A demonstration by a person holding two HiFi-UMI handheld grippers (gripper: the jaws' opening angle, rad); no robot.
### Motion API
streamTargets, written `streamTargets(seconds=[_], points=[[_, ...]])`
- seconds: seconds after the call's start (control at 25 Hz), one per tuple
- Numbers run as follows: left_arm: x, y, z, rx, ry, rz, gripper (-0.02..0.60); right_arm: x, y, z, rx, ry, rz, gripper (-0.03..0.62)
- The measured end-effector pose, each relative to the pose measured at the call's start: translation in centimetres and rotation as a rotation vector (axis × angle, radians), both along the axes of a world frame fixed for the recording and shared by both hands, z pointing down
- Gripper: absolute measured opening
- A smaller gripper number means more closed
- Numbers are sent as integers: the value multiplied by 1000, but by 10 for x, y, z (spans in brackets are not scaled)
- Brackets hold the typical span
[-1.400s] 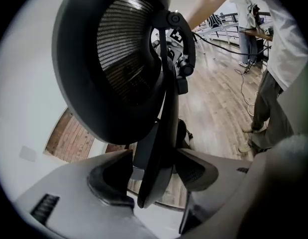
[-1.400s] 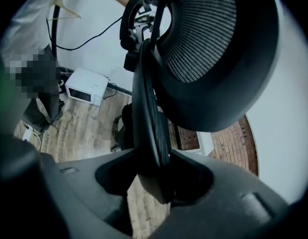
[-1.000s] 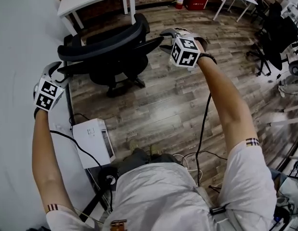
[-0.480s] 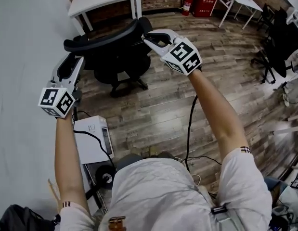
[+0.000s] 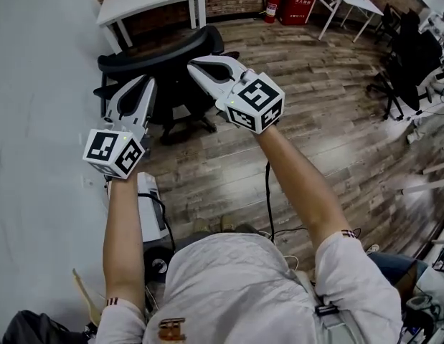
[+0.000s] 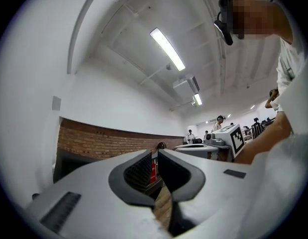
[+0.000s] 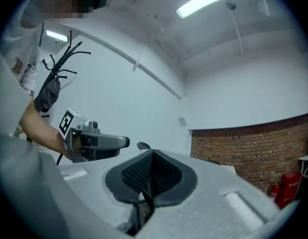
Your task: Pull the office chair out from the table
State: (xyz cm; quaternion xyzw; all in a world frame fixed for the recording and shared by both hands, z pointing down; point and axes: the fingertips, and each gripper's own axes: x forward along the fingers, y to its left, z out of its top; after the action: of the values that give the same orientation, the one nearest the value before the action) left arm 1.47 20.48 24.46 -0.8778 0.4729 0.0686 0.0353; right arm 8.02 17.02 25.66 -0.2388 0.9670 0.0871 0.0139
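Closing left gripper [image 5: 145, 82]: fingers just short of meeting, nothing between
Right gripper [image 5: 196, 64]: fingers just closed together, empty
Office chair [image 5: 171, 52]: apart from both grippers

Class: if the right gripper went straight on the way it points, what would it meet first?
Probably nothing near. The right gripper, whose jaws have just been closing with nothing between them, seems to point over the office chair; its own view shows only the white wall ahead, depth unclear.
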Motion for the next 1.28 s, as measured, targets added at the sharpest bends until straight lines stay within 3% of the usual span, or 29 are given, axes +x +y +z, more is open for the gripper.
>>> streamTargets(seconds=[0.12, 0.6, 1.28], points=[[0, 6, -5, 19, 34, 11, 2, -8, 19, -6, 9, -26, -18, 3], [9, 16, -7, 29, 14, 43, 0, -23, 38, -5, 4, -94, -8, 2], [12, 23, -12, 32, -2, 46, 0, -27, 47, -10, 20, -73, -21, 0]])
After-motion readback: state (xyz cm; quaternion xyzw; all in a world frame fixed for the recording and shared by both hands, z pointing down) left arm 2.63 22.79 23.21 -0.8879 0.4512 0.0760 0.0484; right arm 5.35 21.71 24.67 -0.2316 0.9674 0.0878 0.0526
